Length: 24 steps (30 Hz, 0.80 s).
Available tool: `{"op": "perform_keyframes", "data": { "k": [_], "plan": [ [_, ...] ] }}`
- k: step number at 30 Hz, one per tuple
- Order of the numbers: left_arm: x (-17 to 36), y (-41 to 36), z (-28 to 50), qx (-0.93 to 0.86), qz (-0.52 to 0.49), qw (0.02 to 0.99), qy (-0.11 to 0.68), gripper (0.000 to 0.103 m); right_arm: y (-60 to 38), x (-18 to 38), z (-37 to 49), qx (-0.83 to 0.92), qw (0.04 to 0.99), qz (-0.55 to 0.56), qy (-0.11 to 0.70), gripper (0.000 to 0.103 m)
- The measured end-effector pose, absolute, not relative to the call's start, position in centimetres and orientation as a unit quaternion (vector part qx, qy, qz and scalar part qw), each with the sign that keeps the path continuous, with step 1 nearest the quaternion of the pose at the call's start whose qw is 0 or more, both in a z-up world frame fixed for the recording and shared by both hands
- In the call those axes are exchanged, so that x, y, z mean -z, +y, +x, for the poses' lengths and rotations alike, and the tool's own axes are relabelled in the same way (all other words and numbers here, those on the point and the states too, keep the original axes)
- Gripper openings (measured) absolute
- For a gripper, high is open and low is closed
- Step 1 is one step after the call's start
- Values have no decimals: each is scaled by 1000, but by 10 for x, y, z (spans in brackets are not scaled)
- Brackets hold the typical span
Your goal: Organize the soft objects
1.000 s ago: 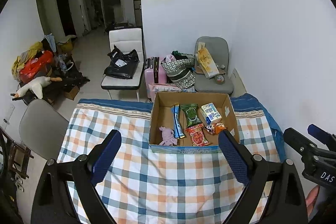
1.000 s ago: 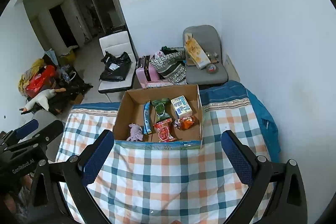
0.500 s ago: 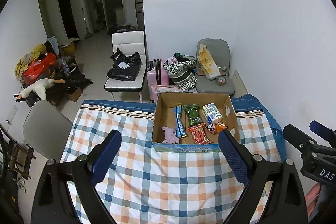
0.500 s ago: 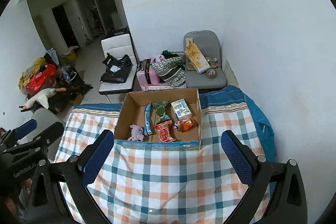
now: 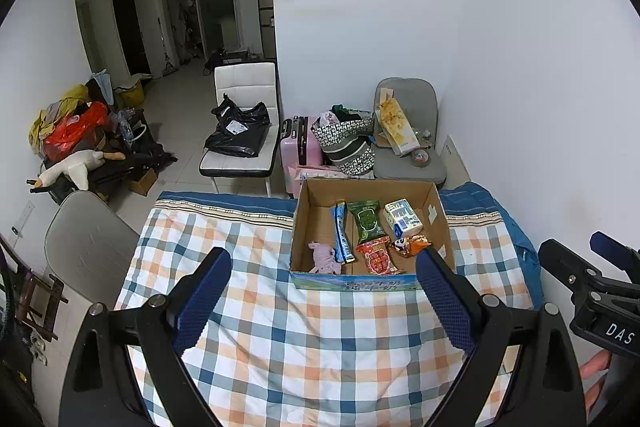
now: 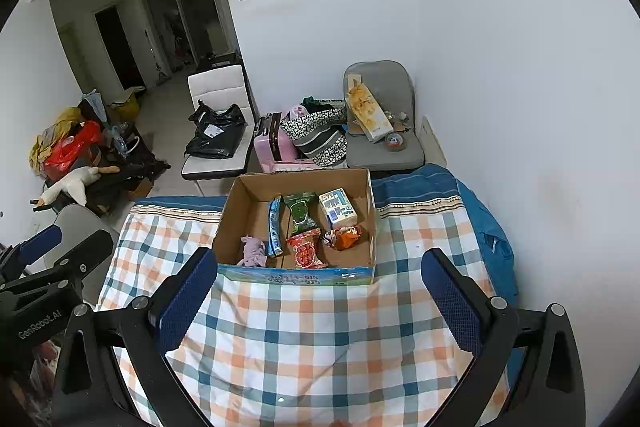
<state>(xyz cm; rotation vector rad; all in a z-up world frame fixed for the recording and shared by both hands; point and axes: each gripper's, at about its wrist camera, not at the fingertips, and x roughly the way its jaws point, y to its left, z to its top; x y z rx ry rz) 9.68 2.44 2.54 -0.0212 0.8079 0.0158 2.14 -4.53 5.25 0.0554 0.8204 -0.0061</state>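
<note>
Checkered blanket point(image 5: 280, 327) fills the lower frame, white-walled room behind.
Cardboard box point(image 5: 316, 223) sits centre frame holding snack packets point(image 5: 368, 221) and a purple soft toy point(image 5: 325, 258); left gripper point(image 5: 322, 293) and right gripper point(image 6: 318, 291) hover spread wide, empty, near its front edge. Chairs point(image 5: 244, 131) and a pink suitcase point(image 5: 300, 143) crowd the floor beyond.

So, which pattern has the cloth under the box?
Blue, orange and white checks on the cloth; right wrist view.
</note>
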Motion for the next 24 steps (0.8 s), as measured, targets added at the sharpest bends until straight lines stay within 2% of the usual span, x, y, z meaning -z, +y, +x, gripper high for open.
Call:
{"op": "perform_keyframes", "data": {
  "k": [17, 19, 24],
  "plan": [
    [-25, 19, 95, -4, -6, 919, 395, 95, -46, -52, 21, 0, 916, 27, 401, 103],
    [-24, 20, 95, -2, -6, 918, 397, 103, -46, -51, 20, 2, 916, 25, 400, 103],
    [-26, 21, 95, -2, -11, 918, 396, 103, -45, -50, 19, 3, 916, 25, 400, 103]
  ]
}}
